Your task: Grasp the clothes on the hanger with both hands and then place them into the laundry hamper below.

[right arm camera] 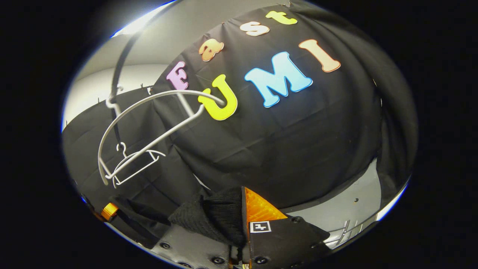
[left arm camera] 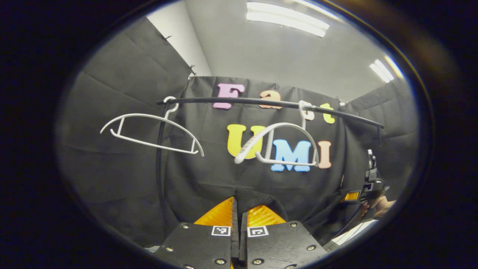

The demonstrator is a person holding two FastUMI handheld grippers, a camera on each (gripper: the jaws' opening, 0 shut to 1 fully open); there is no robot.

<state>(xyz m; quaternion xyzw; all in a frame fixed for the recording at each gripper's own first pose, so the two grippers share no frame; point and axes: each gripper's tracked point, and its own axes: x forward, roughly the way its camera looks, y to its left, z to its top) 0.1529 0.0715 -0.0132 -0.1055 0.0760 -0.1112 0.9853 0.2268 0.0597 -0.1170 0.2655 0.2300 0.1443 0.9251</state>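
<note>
Black knit garment (right arm camera: 213, 216) is pinched in our right gripper (right arm camera: 242, 220); left gripper (left arm camera: 239, 216) jaws nearly together on dark cloth; bare hangers (left arm camera: 149, 130) upper left.

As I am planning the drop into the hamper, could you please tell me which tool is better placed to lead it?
Probably the right tool: the black knit garment is bunched in its fingers and its view tilts toward the floor. The left tool faces the rail.
</note>
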